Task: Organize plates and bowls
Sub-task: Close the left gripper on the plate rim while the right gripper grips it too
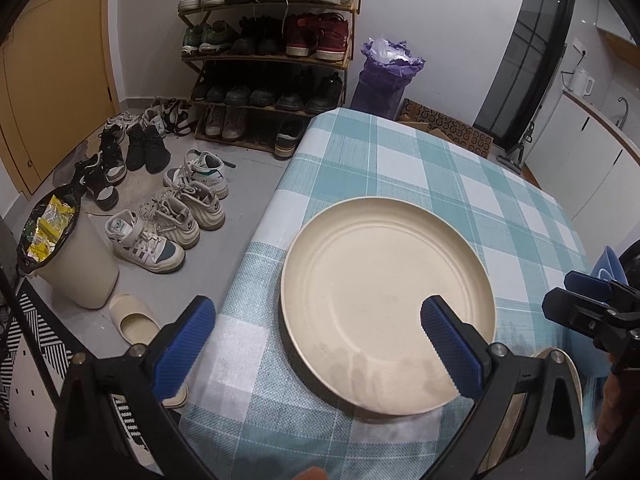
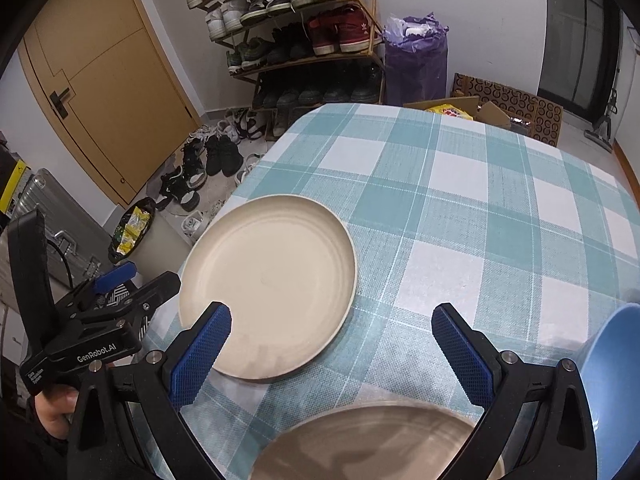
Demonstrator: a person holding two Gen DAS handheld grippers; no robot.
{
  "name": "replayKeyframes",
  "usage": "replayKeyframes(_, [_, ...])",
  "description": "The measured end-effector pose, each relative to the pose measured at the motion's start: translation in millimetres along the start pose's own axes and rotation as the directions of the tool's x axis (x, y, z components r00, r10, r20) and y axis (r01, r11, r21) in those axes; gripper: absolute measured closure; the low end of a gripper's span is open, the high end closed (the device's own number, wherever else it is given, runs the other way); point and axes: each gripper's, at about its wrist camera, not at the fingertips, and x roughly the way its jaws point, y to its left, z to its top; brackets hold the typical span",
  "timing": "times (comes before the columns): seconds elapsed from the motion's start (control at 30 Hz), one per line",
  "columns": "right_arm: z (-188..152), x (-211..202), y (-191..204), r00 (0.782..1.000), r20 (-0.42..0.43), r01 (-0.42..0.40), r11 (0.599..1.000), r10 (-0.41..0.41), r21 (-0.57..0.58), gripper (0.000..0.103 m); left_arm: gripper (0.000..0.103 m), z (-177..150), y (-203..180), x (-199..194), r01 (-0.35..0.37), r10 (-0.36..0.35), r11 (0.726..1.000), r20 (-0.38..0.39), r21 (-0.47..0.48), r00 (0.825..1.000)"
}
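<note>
Both tongs, left [image 1: 316, 332] and right [image 2: 332, 344], gape empty; round cream plastic plate [image 1: 388, 304] lies flat on the checked tabletop [image 1: 400, 168] at twelve o'clock, so clamp its near rim squarely.

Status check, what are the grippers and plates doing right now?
Left gripper open, empty, over cream plate. Right gripper open, empty. Second plate and blue bowl nearby. Nothing blocking.
</note>
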Motion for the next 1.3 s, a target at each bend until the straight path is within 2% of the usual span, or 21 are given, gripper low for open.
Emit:
replayKeyframes(0.47, [2, 49, -6, 0.998, -0.069, 0.001, 1.000, 0.000, 0.015, 0.001, 0.002, 0, 6, 28, -0.028, 0.027, 1.000, -0.041, -0.008, 0.999])
replayKeyframes(0.63, [4, 59, -5, 0.996, -0.087, -0.013, 1.000, 0.014, 0.011, 0.006, 0.005, -4, 9, 38, -0.036, 0.035, 0.999, -0.055, -0.018, 0.998])
replayKeyframes(0.77, [4, 67, -4, 0.994, -0.108, -0.017, 1.000, 0.017, 0.007, 0.018, 0.015, -7, 10, 45, -0.036, 0.035, 0.999, -0.070, -0.012, 0.997])
replayKeyframes(0.87, [3, 71, -3, 0.993, -0.115, -0.015, 1.000, 0.015, 0.001, 0.020, 0.022, -8, 9, 47, -0.036, 0.036, 0.999, -0.070, -0.010, 0.997])
replayKeyframes(1.03, [1, 79, -3, 0.992, -0.128, -0.008, 1.000, 0.007, -0.010, 0.029, 0.034, -10, 9, 51, -0.030, 0.029, 1.000, -0.084, -0.006, 0.996])
replayKeyframes(1.13, [-1, 84, -1, 0.990, -0.142, -0.001, 1.000, -0.002, -0.023, 0.040, 0.043, -11, 10, 53, -0.022, 0.022, 1.000, -0.096, -0.001, 0.995])
replayKeyframes(1.2, [-3, 87, -1, 0.988, -0.152, 0.008, 0.999, -0.012, -0.031, 0.053, 0.045, -11, 9, 53, -0.018, 0.018, 1.000, -0.094, 0.003, 0.995])
replayKeyframes(1.3, [-5, 89, 0, 0.988, -0.154, 0.018, 0.999, -0.023, -0.037, 0.060, 0.051, -12, 8, 51, -0.011, 0.011, 1.000, -0.094, 0.009, 0.996])
